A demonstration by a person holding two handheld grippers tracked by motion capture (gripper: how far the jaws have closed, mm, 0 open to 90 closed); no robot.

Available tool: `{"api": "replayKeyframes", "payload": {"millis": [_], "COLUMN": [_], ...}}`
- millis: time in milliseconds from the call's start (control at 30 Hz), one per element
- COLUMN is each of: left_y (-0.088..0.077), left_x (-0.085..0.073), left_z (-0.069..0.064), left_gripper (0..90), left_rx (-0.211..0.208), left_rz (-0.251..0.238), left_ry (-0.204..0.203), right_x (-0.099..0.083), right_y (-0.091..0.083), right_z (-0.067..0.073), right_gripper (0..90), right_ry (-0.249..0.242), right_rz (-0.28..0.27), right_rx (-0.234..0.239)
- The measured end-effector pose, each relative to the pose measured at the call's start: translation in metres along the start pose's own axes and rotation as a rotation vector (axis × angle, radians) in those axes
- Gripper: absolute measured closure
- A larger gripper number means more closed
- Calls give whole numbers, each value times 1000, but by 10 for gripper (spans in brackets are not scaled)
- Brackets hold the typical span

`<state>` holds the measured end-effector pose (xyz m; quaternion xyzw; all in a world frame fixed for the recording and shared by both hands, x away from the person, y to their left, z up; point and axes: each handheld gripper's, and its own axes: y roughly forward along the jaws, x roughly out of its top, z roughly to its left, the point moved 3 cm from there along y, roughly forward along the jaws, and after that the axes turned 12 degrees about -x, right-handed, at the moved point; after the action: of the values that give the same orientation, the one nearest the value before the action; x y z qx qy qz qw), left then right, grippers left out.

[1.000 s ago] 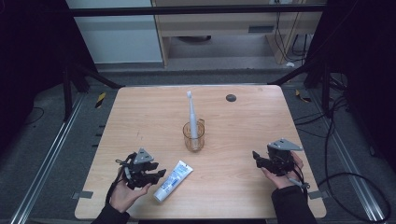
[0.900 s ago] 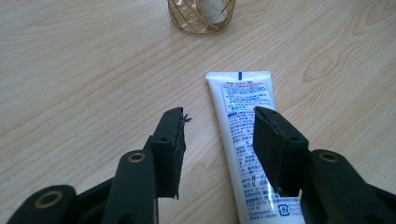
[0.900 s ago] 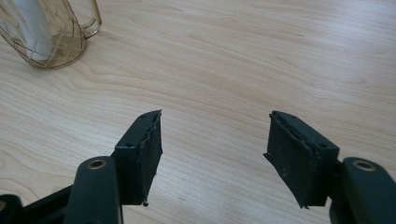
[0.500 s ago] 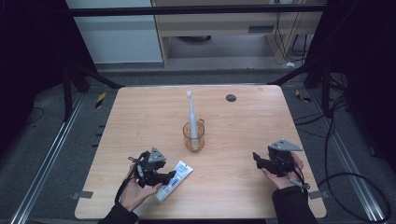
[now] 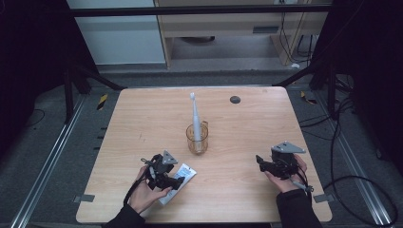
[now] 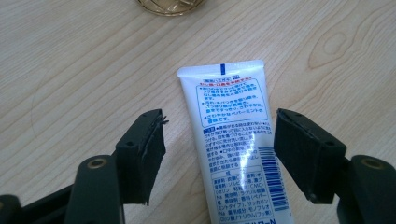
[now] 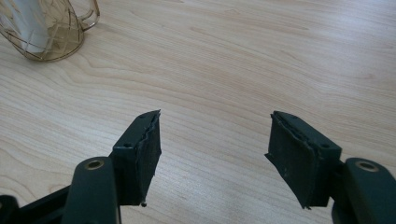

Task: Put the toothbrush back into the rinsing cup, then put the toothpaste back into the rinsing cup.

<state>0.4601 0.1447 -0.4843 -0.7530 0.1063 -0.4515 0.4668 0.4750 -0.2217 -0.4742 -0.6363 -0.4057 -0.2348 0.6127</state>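
While the toothpaste tube (image 6: 233, 154) lies flat on the tabletop (image 5: 237, 190) between the left tongs (image 6: 219, 149), whose jaws have just been opening and aren't touching it, we should lower and clamp mid-body. Right tongs (image 7: 212, 154) sit open and empty, well clear of the glass cup (image 5: 197, 138).

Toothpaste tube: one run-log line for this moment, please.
left gripper jaws just opening, astride toothpaste tube, no pad contact | right gripper open, idle | tube flat on table
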Motion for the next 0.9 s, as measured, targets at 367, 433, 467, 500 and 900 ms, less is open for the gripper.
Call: {"api": "replayKeyframes", "payload": {"millis": [367, 433, 467, 500, 900], "left_y": [12, 13, 13, 14, 17], "left_x": [-2, -2, -2, -2, -3], "left_z": [-2, -2, -2, -2, -3], "left_gripper": [289, 285, 285, 284, 314], "left_rx": [4, 3, 0, 1, -10], "left_rz": [46, 54, 58, 62, 98], "left_ry": [-22, -24, -24, -27, -37], "right_x": [0, -1, -1, -1, -2], "right_y": [1, 1, 2, 2, 4], "right_z": [-1, 0, 0, -1, 1], "right_gripper": [342, 341, 341, 341, 341], "right_ry": [3, 1, 0, -1, -5], "right_rz": [7, 10, 11, 10, 19], "right_rx": [5, 5, 5, 5, 20]}}
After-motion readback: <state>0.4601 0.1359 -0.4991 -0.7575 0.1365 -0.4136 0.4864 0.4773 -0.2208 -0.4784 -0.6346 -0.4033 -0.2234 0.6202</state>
